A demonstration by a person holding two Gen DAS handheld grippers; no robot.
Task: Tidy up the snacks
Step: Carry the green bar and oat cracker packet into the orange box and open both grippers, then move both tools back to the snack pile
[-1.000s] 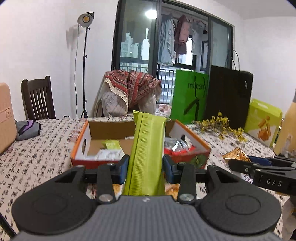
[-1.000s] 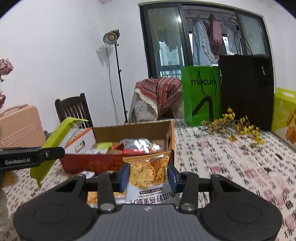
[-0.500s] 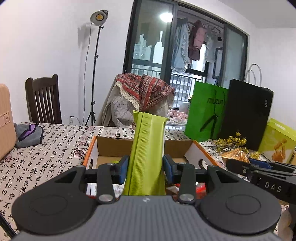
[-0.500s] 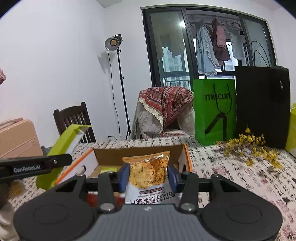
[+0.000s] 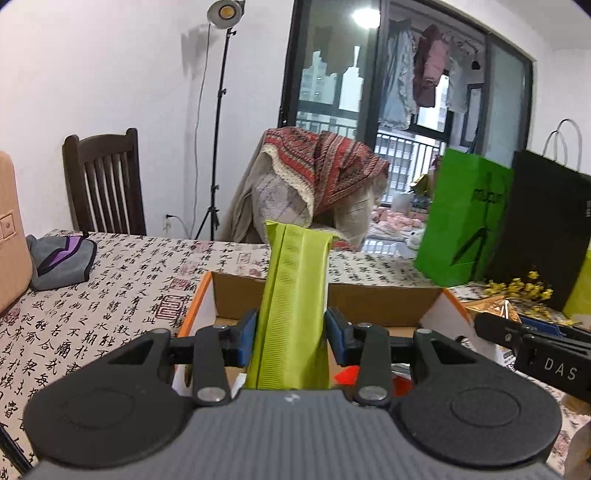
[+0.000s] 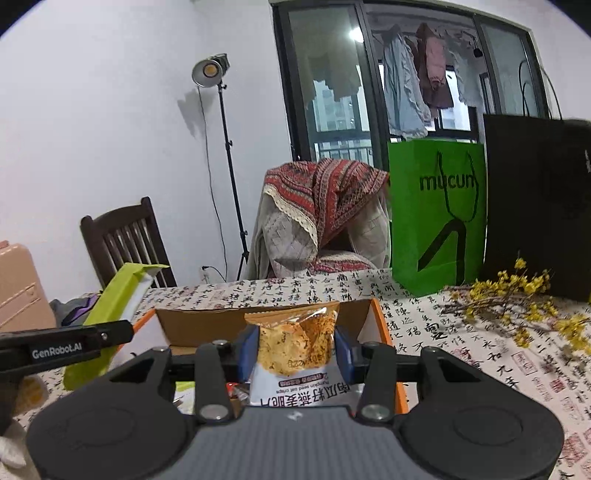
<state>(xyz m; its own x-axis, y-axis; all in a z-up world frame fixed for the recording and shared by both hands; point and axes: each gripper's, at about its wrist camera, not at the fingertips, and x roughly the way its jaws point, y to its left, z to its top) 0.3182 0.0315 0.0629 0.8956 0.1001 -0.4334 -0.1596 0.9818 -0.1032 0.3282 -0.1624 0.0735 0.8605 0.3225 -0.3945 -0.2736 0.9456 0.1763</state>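
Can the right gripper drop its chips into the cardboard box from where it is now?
Probably yes. The right gripper, shut on the chips packet, is right at the open-topped cardboard box, and nothing blocks the opening; the left gripper stays off to the side.

White wall, lit floor lamp (image 5: pixel 224 14), dark window (image 6: pixel 332 85).

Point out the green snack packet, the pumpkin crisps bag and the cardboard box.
green snack packet (image 5: pixel 295 295), left wrist view, ribbed middle.
pumpkin crisps bag (image 6: pixel 295 343), right wrist view, clear window.
cardboard box (image 6: pixel 199 326), right wrist view, back wall.
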